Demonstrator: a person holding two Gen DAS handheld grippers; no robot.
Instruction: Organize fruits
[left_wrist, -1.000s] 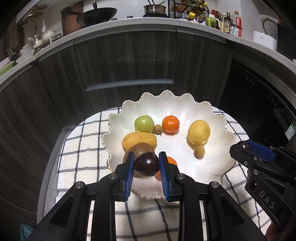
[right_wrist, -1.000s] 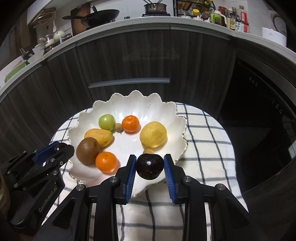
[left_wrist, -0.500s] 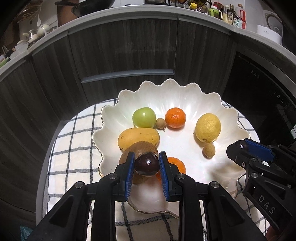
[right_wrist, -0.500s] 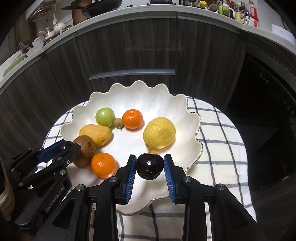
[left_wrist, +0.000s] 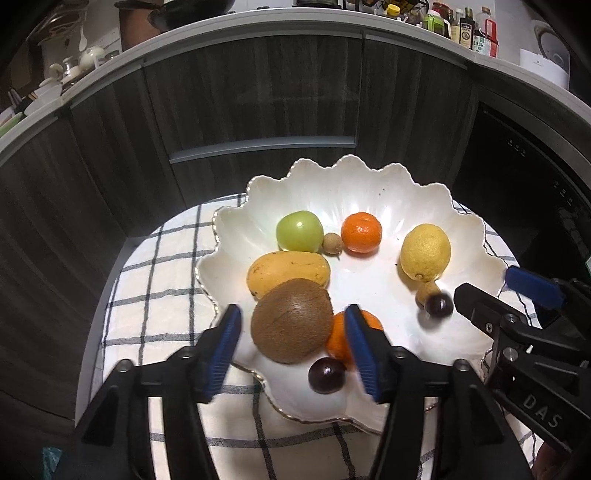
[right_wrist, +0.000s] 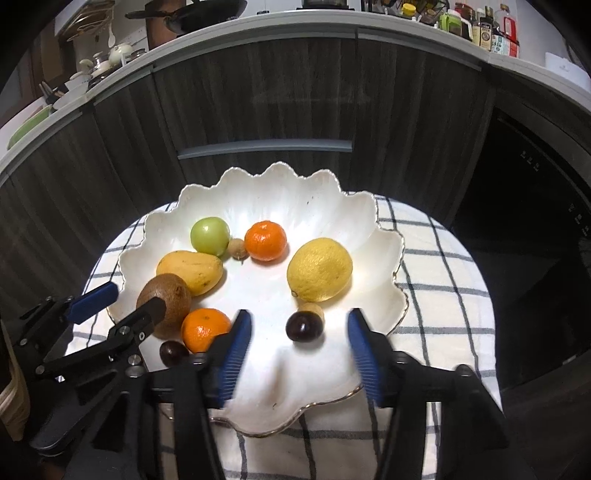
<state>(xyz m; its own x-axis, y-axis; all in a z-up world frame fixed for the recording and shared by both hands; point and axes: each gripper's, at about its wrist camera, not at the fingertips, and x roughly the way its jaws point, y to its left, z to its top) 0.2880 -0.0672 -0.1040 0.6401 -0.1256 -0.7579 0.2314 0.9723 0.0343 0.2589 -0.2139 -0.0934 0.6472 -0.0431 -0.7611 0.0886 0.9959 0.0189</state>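
The left gripper (left_wrist: 291, 347) and right gripper (right_wrist: 299, 349) have just been opening; both stand apart, gripping nothing. One dark plum (left_wrist: 327, 374) lies on the plate (left_wrist: 369, 199) by the orange (left_wrist: 338, 341), the other plum (right_wrist: 304, 326) beside the lemon (right_wrist: 319, 269).

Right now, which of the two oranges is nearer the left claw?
The orange tucked beside the kiwi, partly hidden behind the left claw's finger. The other orange sits farther back, near the green fruit.
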